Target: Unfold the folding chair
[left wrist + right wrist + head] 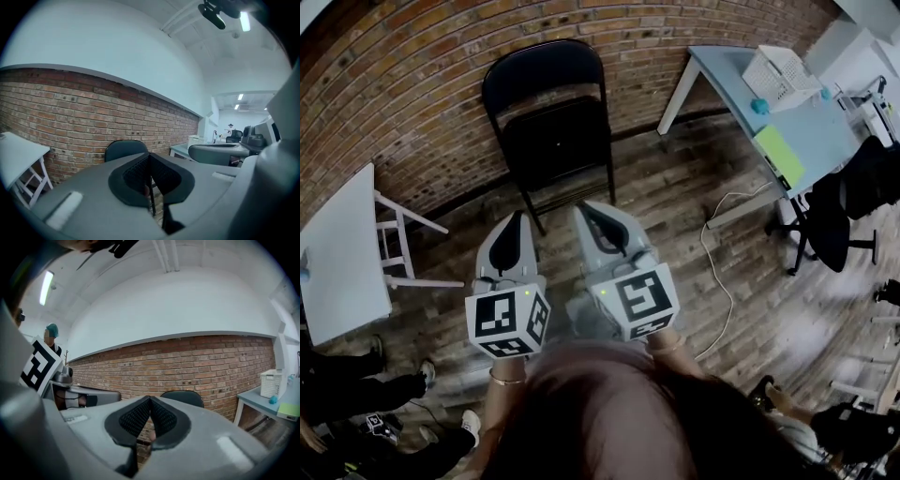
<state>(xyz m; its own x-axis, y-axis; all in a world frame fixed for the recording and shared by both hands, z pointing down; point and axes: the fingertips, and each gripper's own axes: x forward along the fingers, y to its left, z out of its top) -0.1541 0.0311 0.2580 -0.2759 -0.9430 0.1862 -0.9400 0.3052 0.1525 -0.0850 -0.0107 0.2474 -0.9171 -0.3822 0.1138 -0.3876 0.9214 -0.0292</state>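
Observation:
A black folding chair (548, 122) stands folded flat against the brick wall, straight ahead of me. My left gripper (517, 217) and right gripper (584, 208) are held side by side, short of the chair's feet, pointing at it and touching nothing. Both are shut with nothing between the pads. In the left gripper view the closed left gripper (149, 157) covers the chair's rounded back (125, 149) from below. In the right gripper view the chair back (183, 397) shows just right of the closed right gripper (150, 400).
A white table (342, 253) stands at the left and a light blue table (797, 131) with a white basket (780, 75) at the right. A black office chair (844, 202) and a floor cable (712, 253) lie right. People's feet (422, 375) are at lower left.

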